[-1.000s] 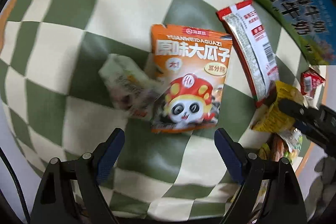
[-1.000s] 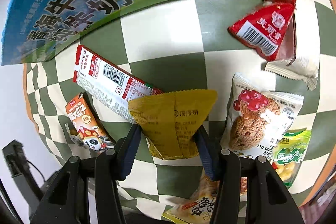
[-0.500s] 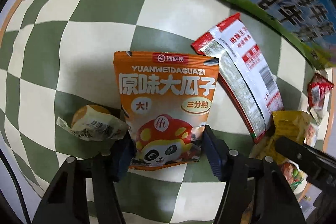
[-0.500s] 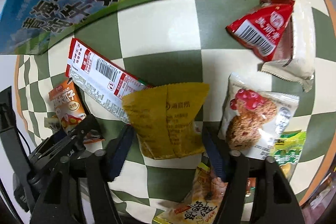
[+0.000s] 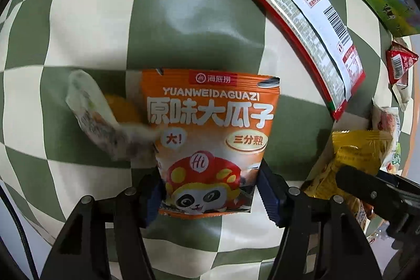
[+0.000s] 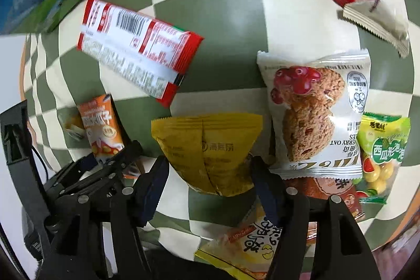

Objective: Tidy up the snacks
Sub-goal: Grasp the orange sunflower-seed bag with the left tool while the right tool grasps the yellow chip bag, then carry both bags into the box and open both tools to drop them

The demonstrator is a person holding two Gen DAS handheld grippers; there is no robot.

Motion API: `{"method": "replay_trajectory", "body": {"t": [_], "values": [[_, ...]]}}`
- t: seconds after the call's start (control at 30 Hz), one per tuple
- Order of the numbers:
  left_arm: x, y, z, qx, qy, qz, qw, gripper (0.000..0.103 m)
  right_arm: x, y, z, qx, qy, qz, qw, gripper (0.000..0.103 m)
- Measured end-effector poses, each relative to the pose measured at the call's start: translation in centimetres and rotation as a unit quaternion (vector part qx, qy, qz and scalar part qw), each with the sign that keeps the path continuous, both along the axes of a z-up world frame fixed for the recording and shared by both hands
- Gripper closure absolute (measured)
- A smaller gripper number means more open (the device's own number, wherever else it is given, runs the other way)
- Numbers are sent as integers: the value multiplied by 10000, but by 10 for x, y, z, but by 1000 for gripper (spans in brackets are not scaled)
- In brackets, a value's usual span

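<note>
The left gripper (image 5: 208, 194) clasps the orange "YUANWEIDAGUAZI" packet (image 5: 210, 133) on the checked cloth (image 5: 105, 17), its jaws easing apart. The right gripper (image 6: 207, 186), jaws widening, straddles a yellow packet (image 6: 207, 146) (pads apart from it) beside an "OAT" biscuit pack (image 6: 315, 109).

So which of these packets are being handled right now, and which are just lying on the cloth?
In hand:
- orange sunflower seed packet, between the left gripper pads, jaws opening
- yellow packet, between the right gripper jaws, also opening

Lying about:
- long red and white packet
- oat cookie packet
- green candy packet
- checked cloth
</note>
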State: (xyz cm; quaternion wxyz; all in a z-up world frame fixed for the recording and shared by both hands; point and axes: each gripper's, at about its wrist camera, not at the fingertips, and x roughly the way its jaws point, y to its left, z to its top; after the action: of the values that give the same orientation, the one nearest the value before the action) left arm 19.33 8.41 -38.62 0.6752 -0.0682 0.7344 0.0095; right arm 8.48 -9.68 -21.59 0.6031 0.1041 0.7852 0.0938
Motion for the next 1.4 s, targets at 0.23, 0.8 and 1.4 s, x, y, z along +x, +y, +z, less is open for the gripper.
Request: {"method": "replay_trajectory", "body": {"t": [0.23,0.8,1.4], "values": [[-4,-10,19,141,-193,-59,9997,42,-13,22,6,-442,-407,687,9958,31],[-12,-48,102,-164,-747,-221,9968,49,-1,12,63,331,-862,-257,9954,61],[114,-16,248,-1144,-1980,-236,9732,48,113,-29,232,1333,-2040,-500,9686,61]]}}
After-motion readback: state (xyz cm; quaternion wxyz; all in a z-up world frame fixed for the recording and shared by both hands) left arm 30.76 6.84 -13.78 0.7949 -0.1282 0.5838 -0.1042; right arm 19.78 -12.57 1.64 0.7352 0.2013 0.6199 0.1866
